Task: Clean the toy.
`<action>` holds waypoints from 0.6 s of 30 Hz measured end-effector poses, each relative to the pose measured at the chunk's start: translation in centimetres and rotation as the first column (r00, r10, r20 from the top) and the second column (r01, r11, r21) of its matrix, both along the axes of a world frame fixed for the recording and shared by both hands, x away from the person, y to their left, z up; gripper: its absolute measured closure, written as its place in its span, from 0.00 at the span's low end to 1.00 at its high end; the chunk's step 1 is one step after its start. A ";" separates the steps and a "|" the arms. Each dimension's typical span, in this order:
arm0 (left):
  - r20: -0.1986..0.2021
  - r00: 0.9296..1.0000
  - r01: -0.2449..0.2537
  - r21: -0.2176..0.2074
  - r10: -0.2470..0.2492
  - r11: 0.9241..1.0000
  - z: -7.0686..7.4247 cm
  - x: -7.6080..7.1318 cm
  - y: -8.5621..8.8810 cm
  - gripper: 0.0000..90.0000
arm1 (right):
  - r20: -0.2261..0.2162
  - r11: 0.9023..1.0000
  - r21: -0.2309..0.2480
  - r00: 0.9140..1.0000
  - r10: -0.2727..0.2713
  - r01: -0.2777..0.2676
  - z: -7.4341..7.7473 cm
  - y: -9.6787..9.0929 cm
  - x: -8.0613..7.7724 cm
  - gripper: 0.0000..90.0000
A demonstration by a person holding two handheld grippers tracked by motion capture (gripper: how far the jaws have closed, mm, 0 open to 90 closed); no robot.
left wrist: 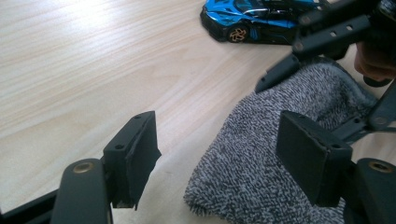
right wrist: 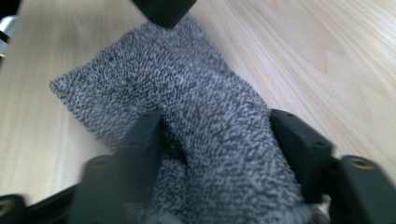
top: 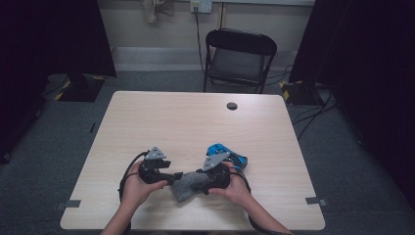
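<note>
While both hands sit at the near edge of the worktop, a grey sock lies flat between them, so that's the thing being worked on. Its long axis runs roughly left to right across the high view, tilted a bit, with one end near the left hand-held gripper and the other under the right hand-held gripper.

In the right gripper view the right one has the sock bunched between its jaws, both pads pressing into the fabric, so it's clamped on it. The left hand-held gripper is released: the jaws stand apart, the sock's edge sits between them, and the left pad is clearly off the fabric.

Just beyond the right hand, a blue toy car sits on the wood, apart from the sock. Farther back there's a black folding chair behind the worktop.
</note>
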State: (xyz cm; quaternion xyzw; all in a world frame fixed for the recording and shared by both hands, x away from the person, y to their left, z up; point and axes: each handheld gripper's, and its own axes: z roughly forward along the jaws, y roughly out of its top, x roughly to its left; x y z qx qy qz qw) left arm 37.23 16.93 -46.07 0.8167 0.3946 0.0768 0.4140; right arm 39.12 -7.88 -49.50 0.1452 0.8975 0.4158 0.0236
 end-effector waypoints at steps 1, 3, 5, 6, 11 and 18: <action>-0.001 1.000 -0.001 -0.003 0.001 1.000 0.0 0.2 0.0 0.32 | 0.004 1.000 0.001 1.000 0.000 0.000 0.0 0.0 -0.1 0.55; 0.003 1.000 -0.006 -0.009 0.006 1.000 0.1 0.4 -0.3 0.32 | 0.001 1.000 -0.008 1.000 0.003 -0.003 0.2 -0.2 -0.2 0.69; 0.009 1.000 -0.005 -0.016 0.005 1.000 0.2 0.6 -0.6 0.32 | -0.018 1.000 -0.021 1.000 0.007 -0.008 0.4 -0.4 -0.3 0.73; 0.011 1.000 -0.004 -0.025 0.004 1.000 0.4 0.8 -0.8 0.32 | -0.037 0.999 -0.032 0.999 0.001 -0.002 0.5 -0.5 -0.4 0.74; 0.027 1.000 -0.008 -0.047 0.010 0.999 1.1 1.8 -2.0 0.32 | -0.080 0.999 -0.032 0.996 -0.038 0.035 1.0 -1.5 -0.4 0.77; 0.048 0.999 0.013 -0.057 -0.011 0.998 1.6 3.1 -4.1 0.29 | -0.080 0.992 0.011 0.989 -0.128 0.130 3.3 -5.5 -0.2 0.77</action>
